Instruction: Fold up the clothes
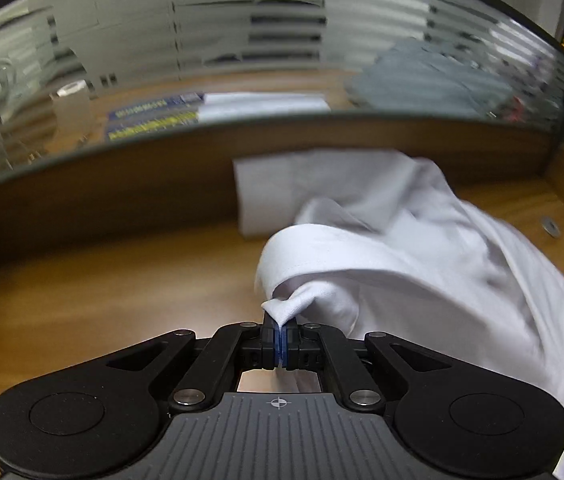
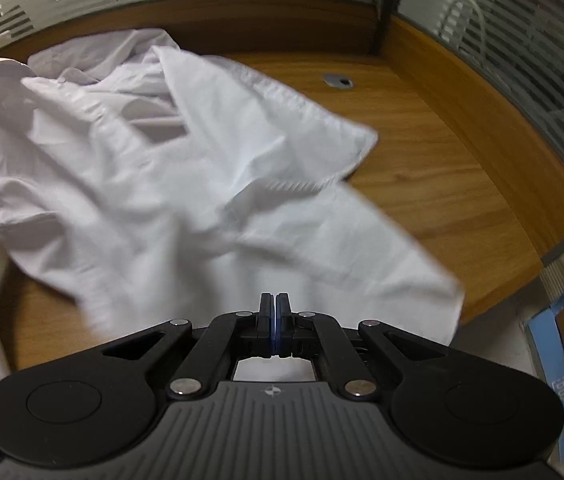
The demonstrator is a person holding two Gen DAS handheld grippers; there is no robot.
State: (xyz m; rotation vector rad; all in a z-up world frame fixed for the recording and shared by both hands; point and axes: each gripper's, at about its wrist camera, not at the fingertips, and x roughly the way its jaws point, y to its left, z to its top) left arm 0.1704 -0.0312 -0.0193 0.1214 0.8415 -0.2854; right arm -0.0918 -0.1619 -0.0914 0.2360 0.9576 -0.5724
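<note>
Left tool: the left tool [image 1: 280, 330] was clamped on a pinched corner of the white shirt [image 1: 422, 248], the cloth rising in a small peak between its blue pads.
Right tool: the right tool [image 2: 274, 320] had its jaws together; whether a thin hem of the white shirt [image 2: 153, 184] lay between the pads could not be told, since the fabric just beyond the tips was blurred.
Shirt's place: it lay crumpled on the wooden desk [image 1: 101, 280], partly lifted at the left tool's side, one edge hanging over the desk's near rim in the right wrist view.
Step in hand: judged to be lifting and spreading the shirt before the first fold.
Doing it well: both corners should be kept level and drawn apart until the cloth was taut, then laid flat; a lone lift from the left would probably bunch the cloth further.
Left view only: a folded white cloth [image 1: 282, 188] against the partition, and a reflecting glass panel [image 1: 241, 40] above.
Right view only: the shirt's open spread, a round cable port [image 2: 338, 80] in the desk, and a blue-edged carton [image 2: 562, 360] below the desk's edge.
</note>
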